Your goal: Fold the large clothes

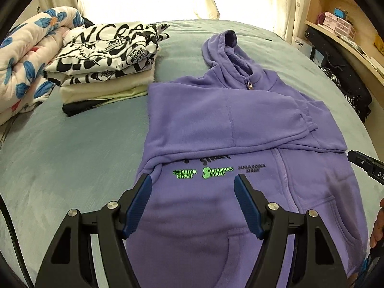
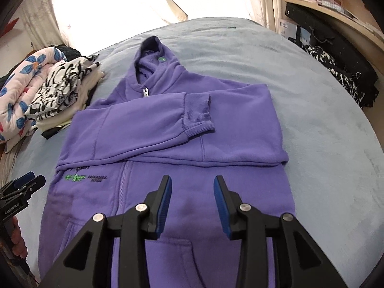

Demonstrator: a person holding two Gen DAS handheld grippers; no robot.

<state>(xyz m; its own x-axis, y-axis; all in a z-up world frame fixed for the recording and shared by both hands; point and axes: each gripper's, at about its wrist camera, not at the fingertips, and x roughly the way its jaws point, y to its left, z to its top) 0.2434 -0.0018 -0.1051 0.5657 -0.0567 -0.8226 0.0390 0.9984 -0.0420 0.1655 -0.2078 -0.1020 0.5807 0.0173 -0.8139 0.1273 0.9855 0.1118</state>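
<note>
Left gripper [image 1: 193, 180] jaws wide apart, nothing between them, above the hoodie [image 1: 240, 124]. Right gripper [image 2: 192, 181] jaws parted narrower, also holding nothing. Hoodie flat on the bed [image 1: 72, 148], zipped, both sleeves folded across chest. Stack of folded clothes [image 1: 105, 64] left of hoodie; flowered quilt [image 1: 26, 62] beyond that.

My left gripper [image 1: 193, 187] hides the purple hoodie [image 1: 216, 120] bottom, which runs off the picture's edge. Its folded sleeves [image 2: 144, 124] cover the top words past my gripper.
</note>
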